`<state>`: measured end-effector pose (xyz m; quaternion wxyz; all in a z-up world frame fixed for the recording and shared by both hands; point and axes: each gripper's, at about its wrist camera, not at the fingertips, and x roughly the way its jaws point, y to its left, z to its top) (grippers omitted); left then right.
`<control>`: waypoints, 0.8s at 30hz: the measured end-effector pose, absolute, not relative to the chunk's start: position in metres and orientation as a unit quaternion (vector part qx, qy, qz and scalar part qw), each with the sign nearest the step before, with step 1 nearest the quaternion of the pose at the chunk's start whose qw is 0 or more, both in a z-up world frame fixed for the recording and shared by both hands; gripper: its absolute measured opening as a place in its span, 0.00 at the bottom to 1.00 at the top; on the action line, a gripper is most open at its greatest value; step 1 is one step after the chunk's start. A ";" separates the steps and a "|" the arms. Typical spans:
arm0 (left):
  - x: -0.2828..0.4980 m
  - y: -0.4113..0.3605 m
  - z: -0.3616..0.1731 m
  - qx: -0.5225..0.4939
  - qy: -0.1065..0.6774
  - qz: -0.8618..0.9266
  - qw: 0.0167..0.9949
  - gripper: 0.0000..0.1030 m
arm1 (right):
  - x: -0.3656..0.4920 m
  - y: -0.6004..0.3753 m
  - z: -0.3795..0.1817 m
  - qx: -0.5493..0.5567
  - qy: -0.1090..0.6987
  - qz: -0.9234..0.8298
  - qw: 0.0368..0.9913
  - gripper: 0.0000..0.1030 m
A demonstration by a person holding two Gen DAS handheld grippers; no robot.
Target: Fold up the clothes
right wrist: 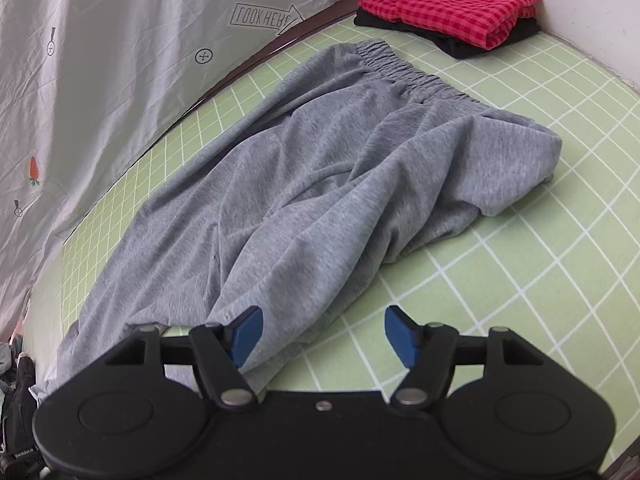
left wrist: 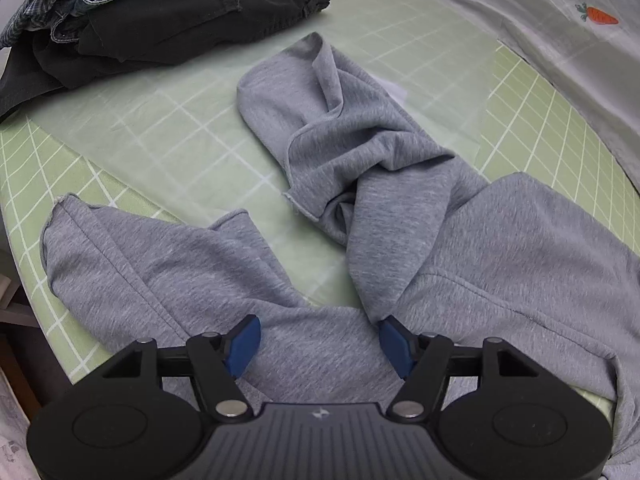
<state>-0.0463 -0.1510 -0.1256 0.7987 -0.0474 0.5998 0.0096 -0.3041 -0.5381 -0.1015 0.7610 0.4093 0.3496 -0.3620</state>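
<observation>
The grey sweatpants (right wrist: 320, 168) lie rumpled on the green grid mat (right wrist: 520, 272), legs crossed and twisted, waistband toward the red checked stack (right wrist: 452, 4). Both the left gripper (left wrist: 320, 346) and right gripper (right wrist: 324, 338) hover with jaws spread, pinching nothing. Folding over the twisted leg (left wrist: 360, 168) would likely trap creases.

Grey sweatpants (right wrist: 320, 168) soft matt jersey; green mat (right wrist: 520, 280) smooth

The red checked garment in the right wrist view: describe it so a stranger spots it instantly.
Start from the green gridded mat and follow it to its far corner by the white wall. There the red checked garment lies folded on a black folded item, the only bright red thing, beyond the grey sweatpants.
</observation>
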 end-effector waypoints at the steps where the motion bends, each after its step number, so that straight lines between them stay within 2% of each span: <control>1: -0.048 -0.152 -0.126 -0.043 0.604 0.019 0.795 0.65 | -0.302 -0.546 -0.103 0.416 0.347 -0.365 0.757 0.67; 3: -0.050 -0.152 -0.127 -0.042 0.610 0.034 0.791 0.68 | -0.299 -0.560 -0.106 0.431 0.339 -0.371 0.750 0.68; 6: -0.047 -0.150 -0.135 -0.039 0.630 0.061 0.774 0.71 | -0.295 -0.579 -0.112 0.452 0.331 -0.384 0.734 0.76; 8: -0.043 -0.149 -0.133 -0.044 0.625 0.070 0.777 0.66 | -0.291 -0.589 -0.119 0.465 0.333 -0.389 0.722 0.76; 9: -0.041 -0.150 -0.130 -0.045 0.622 0.073 0.778 0.53 | -0.290 -0.593 -0.121 0.469 0.330 -0.391 0.720 0.75; 10: -0.039 -0.151 -0.128 -0.045 0.620 0.076 0.780 0.33 | -0.290 -0.596 -0.123 0.471 0.328 -0.394 0.718 0.66; 11: -0.036 -0.153 -0.127 -0.042 0.618 0.077 0.781 0.21 | -0.289 -0.599 -0.125 0.469 0.328 -0.397 0.718 0.46; 12: -0.033 -0.155 -0.125 -0.040 0.616 0.078 0.783 0.15 | -0.287 -0.602 -0.126 0.466 0.331 -0.399 0.717 0.36; 13: -0.029 -0.157 -0.123 -0.039 0.615 0.080 0.784 0.14 | -0.285 -0.605 -0.128 0.463 0.336 -0.399 0.717 0.25; 15: -0.020 -0.160 -0.119 -0.044 0.614 0.083 0.783 0.13 | -0.280 -0.608 -0.128 0.456 0.339 -0.394 0.722 0.14; 20: 0.002 -0.188 -0.085 -0.018 0.575 0.054 0.816 0.13 | -0.269 -0.609 -0.122 0.428 0.339 -0.394 0.739 0.13; 24: 0.019 -0.199 -0.095 -0.024 0.576 0.037 0.816 0.13 | -0.260 -0.606 -0.125 0.409 0.350 -0.396 0.744 0.13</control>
